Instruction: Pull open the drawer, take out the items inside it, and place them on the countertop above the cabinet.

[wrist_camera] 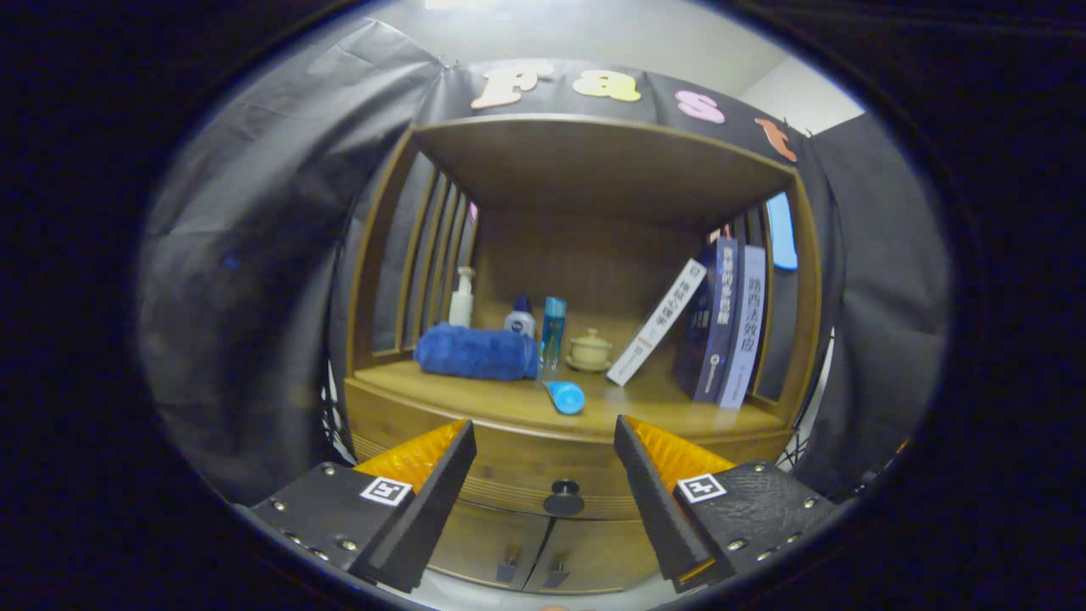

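**Drawer shut, claw lined up on the knob**

Your claw (545, 441) is spread wide, holding nothing. The drawer (509, 475) sits flush in the cabinet, its round dark knob (563, 497) between the fingers and a little beyond them. On the tabletop (679, 412) above: a blue tube (565, 396) lying near the front edge, a rolled blue towel (477, 351) to the left, bottles and a small lidded cup (590, 349) behind, books (728, 321) leaning on the right.

This fits either a drawer waiting to be pulled or one emptied and pushed back; I can't tell which. Contents are hidden. If you do pull, centre on the knob and draw straight toward you.
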A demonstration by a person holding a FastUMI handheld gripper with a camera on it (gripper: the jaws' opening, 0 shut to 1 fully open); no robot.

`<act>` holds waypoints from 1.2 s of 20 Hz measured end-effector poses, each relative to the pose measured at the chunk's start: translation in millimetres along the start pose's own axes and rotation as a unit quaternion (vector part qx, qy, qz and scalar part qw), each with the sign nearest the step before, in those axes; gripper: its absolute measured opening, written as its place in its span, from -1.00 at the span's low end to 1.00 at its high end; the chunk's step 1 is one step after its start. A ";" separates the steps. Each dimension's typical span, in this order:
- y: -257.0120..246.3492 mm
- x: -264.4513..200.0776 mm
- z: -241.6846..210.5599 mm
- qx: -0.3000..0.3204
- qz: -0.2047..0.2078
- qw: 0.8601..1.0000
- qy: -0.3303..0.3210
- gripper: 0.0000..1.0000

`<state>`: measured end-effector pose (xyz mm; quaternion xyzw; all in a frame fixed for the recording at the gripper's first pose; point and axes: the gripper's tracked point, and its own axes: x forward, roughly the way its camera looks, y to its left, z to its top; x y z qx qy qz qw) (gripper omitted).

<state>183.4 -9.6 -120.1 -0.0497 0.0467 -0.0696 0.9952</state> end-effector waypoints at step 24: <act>-70.3 -137.2 92.1 0.038 0.011 0.996 -0.081 0.96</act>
